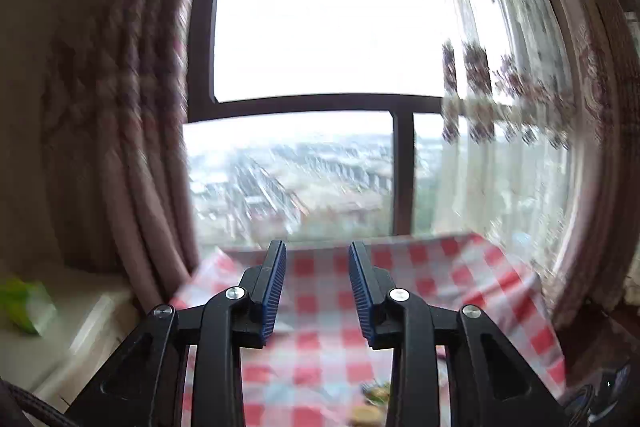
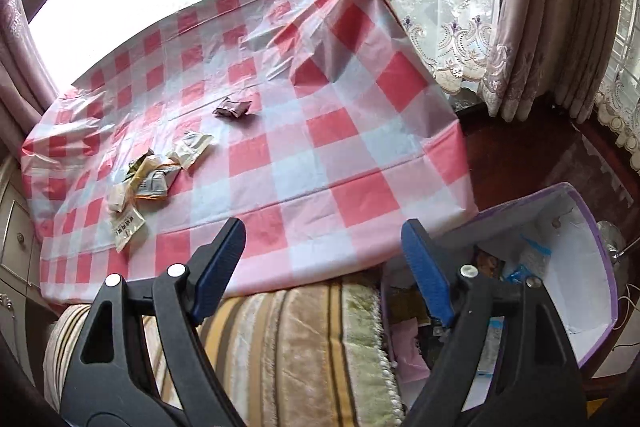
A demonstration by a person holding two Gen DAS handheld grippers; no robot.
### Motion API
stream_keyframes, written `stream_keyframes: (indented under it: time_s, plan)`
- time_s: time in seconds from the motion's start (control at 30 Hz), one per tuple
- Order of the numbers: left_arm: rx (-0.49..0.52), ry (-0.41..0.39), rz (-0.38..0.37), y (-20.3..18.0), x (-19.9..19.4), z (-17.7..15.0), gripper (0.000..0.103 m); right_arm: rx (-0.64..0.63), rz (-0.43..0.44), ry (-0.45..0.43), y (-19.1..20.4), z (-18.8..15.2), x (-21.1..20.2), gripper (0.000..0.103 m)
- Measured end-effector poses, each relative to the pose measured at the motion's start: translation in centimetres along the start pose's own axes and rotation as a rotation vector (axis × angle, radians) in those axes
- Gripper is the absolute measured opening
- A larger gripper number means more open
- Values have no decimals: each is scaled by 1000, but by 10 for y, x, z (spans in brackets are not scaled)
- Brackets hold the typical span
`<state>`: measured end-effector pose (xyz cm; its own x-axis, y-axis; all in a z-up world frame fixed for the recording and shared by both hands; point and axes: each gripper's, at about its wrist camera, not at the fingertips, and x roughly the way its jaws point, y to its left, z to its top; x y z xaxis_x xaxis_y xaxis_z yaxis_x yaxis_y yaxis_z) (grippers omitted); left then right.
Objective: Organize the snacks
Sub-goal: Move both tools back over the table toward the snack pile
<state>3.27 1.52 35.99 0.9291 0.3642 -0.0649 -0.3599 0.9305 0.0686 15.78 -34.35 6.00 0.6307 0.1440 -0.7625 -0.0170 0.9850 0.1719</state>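
Nearest you, your right gripper [image 2: 322, 235] stood spread wide with nothing between its blue pads, over a striped cushion [image 2: 288, 343]; just right of it sat the purple-rimmed box [image 2: 592, 267] with packets inside. Your left gripper [image 1: 317, 255] was parted a little, also empty. Beyond, on the red-checked tablecloth [image 2: 360, 163], lay a cluster of snack packets [image 2: 152, 179], and farther off a lone dark packet [image 2: 232, 107].

1. We're seeing heavy motion blur across the left wrist view; the green pack [image 1: 24, 305] is unreadable.
2. We're losing the box [image 2: 592, 267] contents behind the right gripper [image 2: 324, 239] finger.
3. We're finding the snack packets [image 2: 152, 179] print too small.
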Motion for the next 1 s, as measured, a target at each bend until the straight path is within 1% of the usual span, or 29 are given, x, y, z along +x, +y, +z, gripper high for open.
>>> stream_keyframes:
  time_s: [0.03, 0.07, 0.1, 0.13, 0.17, 0.2, 0.23, 0.33, 0.43, 0.5, 0.53, 0.57, 0.63, 0.67, 0.7, 0.73, 0.8, 0.87, 0.9, 0.93, 1.0]
  plan:
    - [-4, -127, 89, 19, -21, 28, 44, -1, 17, 3, 11, 5, 7, 82]
    - [-31, -219, 147, 34, -36, 45, 63, -9, 28, 6, 22, 9, 15, 82]
    - [-60, -261, 170, 47, -41, 52, 79, -23, 36, 15, 32, 13, 22, 82]
    - [-83, -249, 162, 53, -38, 51, 82, -37, 46, 24, 41, 16, 29, 82]
    - [-104, -218, 140, 56, -28, 42, 84, -51, 54, 35, 48, 18, 37, 82]
    - [-127, -171, 110, 55, -13, 27, 86, -67, 56, 47, 54, 21, 43, 82]
    - [-150, -98, 68, 52, 8, 6, 86, -86, 55, 52, 59, 23, 48, 82]
    - [-224, 157, -57, 27, 74, -68, 86, -129, 41, 60, 68, 31, 64, 82]
    - [-344, 398, -165, 1, 122, -150, 86, -135, 2, 59, 68, 44, 83, 83]
    - [-434, 547, -211, -15, 142, -201, 86, -179, -15, 70, 72, 54, 99, 83]
    - [-462, 626, -231, -25, 151, -226, 86, -199, -21, 66, 75, 59, 106, 84]
    - [-489, 703, -253, -33, 159, -249, 85, -218, -30, 62, 77, 64, 113, 85]
    - [-566, 832, -305, -46, 167, -289, 84, -262, -31, 57, 82, 74, 128, 85]
    - [-610, 902, -328, -52, 173, -308, 80, -284, -29, 51, 85, 78, 135, 85]
    - [-652, 952, -339, -55, 176, -324, 77, -306, -38, 46, 88, 83, 141, 85]
    - [-687, 995, -340, -58, 179, -338, 77, -333, -44, 40, 92, 87, 148, 85]
    - [-733, 1061, -317, -60, 187, -359, 76, -389, -35, 34, 99, 95, 161, 85]
    - [-768, 1102, -306, -63, 198, -375, 76, -443, -44, 36, 106, 102, 175, 85]
    - [-792, 1114, -301, -63, 203, -379, 72, -469, -46, 37, 109, 105, 182, 85]
    - [-814, 1119, -303, -64, 208, -384, 71, -496, -49, 36, 112, 109, 188, 85]
    - [-812, 1120, -303, -69, 217, -385, 71, -538, -56, 40, 117, 115, 199, 85]
